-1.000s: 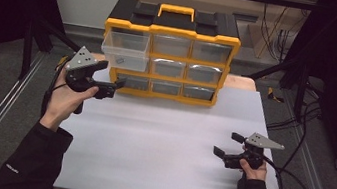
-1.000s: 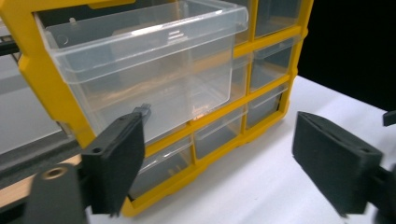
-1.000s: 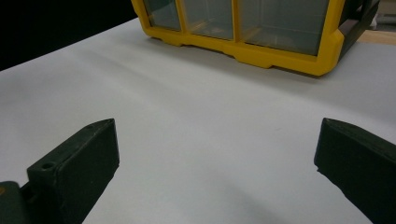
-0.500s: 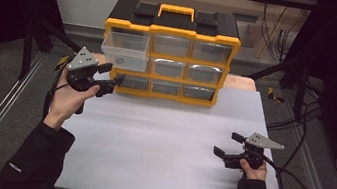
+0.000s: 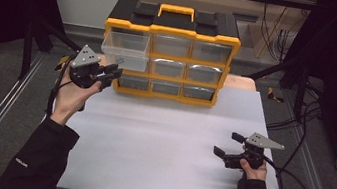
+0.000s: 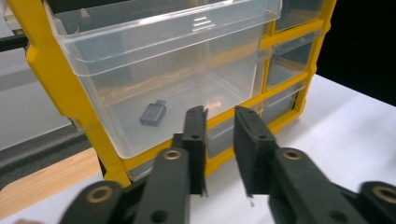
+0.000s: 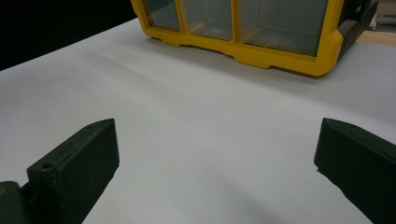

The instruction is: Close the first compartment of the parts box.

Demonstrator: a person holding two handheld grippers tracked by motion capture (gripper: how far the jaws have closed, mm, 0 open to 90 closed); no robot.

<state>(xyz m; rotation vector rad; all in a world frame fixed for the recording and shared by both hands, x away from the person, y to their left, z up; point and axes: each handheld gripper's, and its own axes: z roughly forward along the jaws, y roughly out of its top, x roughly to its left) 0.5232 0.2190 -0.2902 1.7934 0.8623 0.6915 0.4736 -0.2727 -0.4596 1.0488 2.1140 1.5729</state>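
While one drawer [image 5: 125,49] juts out: nine drawers, two hand-held grippers.

Left gripper [image 5: 108,76] slightly nearer drawer [image 5: 123,50].

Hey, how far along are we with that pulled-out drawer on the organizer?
Done: the top-left drawer of the yellow organizer is pulled out. In hand: nothing; the left gripper hangs just in front of it, jaws slightly apart. Left: the small grey adapter lies inside, untouched. The right gripper rests open on the white table.
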